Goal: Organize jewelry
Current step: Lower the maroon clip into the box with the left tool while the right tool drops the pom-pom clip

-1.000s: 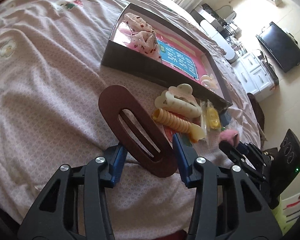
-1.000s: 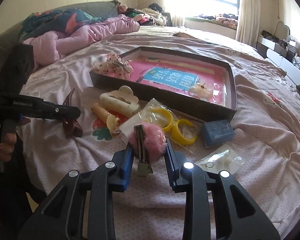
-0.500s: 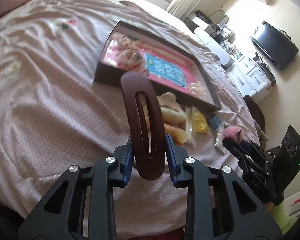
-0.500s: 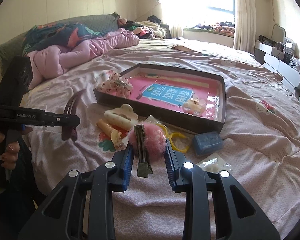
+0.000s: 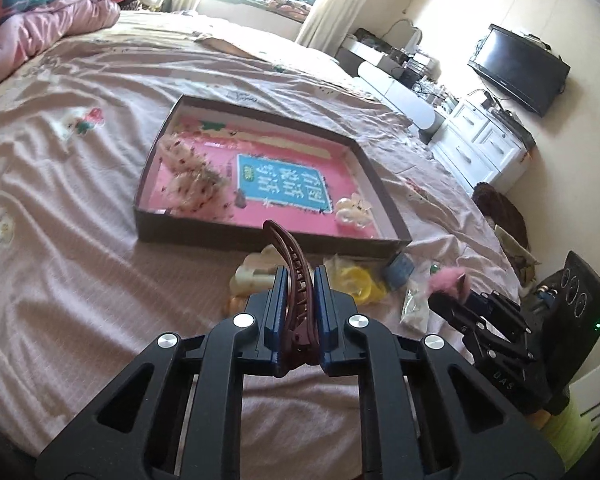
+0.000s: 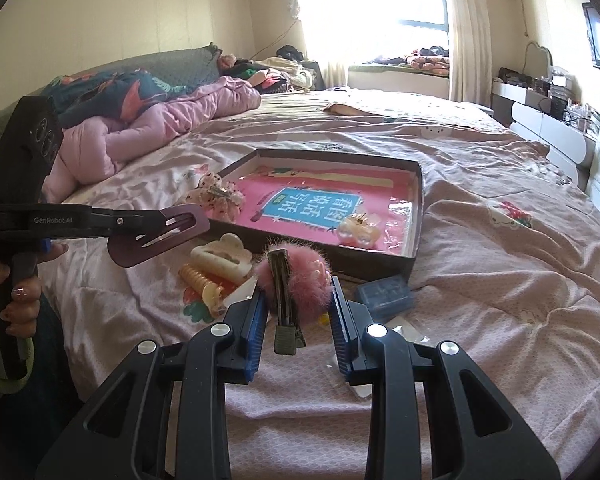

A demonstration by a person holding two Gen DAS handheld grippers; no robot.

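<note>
- Looking along the left wrist view: the left gripper (image 5: 298, 300) is clenching a brown oval hair clip (image 5: 294, 276) edge-on between its blue pads (image 5: 278, 308), the clip's curved end rising above the fingertips.
- Lying beyond it on the pink bedsheet (image 5: 60, 240) is the dark shallow box (image 5: 260, 238) with a pink printed lining; a frilly spotted bow (image 5: 192, 180) is sitting in its near-left part and a pearl clip (image 5: 354, 212) in its near-right corner.
- Resting just before the box wall are a cream claw clip (image 5: 256, 270), yellow rings (image 5: 358, 282) and a small blue case (image 5: 398, 268).
- Showing at the right edge is the right gripper (image 5: 446, 298), carrying a pink fluffy clip (image 5: 446, 280).
- Turning to the right wrist view: the right gripper (image 6: 296, 300) is grasping the pink fluffy clip (image 6: 304, 280) by its pompom, the metal clasp pointing down between the jaws.
- Appearing at the left, the left gripper (image 6: 148, 218) is holding the brown oval hair clip (image 6: 160, 236) above the sheet, a hand (image 6: 16, 292) gripping its handle.
- Sitting under both clips are the cream claw clip (image 6: 220, 256), an orange spiral tie (image 6: 198, 282) and the small blue case (image 6: 384, 298), all outside the box (image 6: 372, 266).
</note>
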